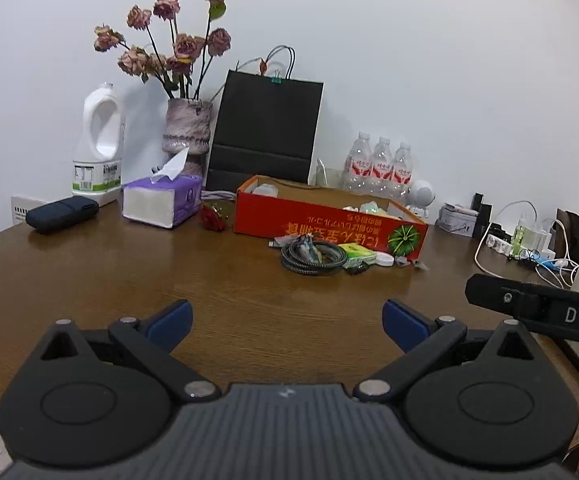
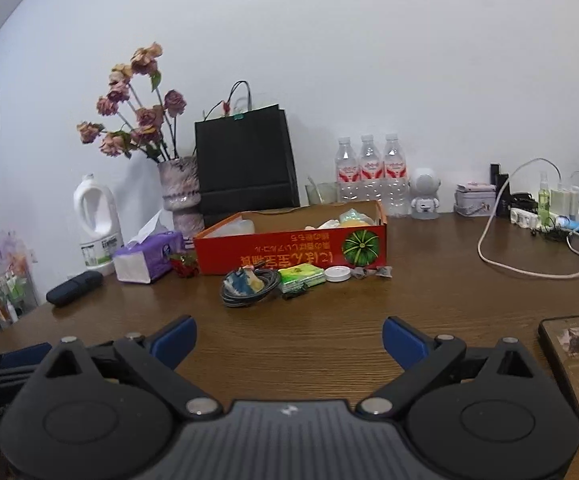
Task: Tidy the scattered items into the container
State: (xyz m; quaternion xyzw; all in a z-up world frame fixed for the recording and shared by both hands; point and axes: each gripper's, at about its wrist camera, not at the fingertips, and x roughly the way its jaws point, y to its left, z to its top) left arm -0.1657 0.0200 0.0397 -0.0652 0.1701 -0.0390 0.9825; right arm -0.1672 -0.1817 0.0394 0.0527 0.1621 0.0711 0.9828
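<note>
Both grippers are held low over the near part of a brown wooden table (image 2: 329, 344), and nothing is grasped by either. The left gripper (image 1: 287, 326) is seen with its blue-padded fingers (image 1: 171, 322) spread wide, only bare tabletop between them. The right gripper (image 2: 289, 340) is likewise fully released, its jaws apart and empty.

Farther back, near the middle of the table, a red cardboard box (image 2: 289, 250) with a pumpkin picture is placed, some light items already lying inside. Just in front of its near wall the scattered items are lined up: a coiled braided cable (image 2: 249, 286) at the left, a green packet (image 2: 301, 276) beside it, a white round lid (image 2: 337, 274), and small wrapped sweets (image 2: 369, 272) at the right. A dark phone (image 2: 577, 372) lies at the near right edge.
</note>
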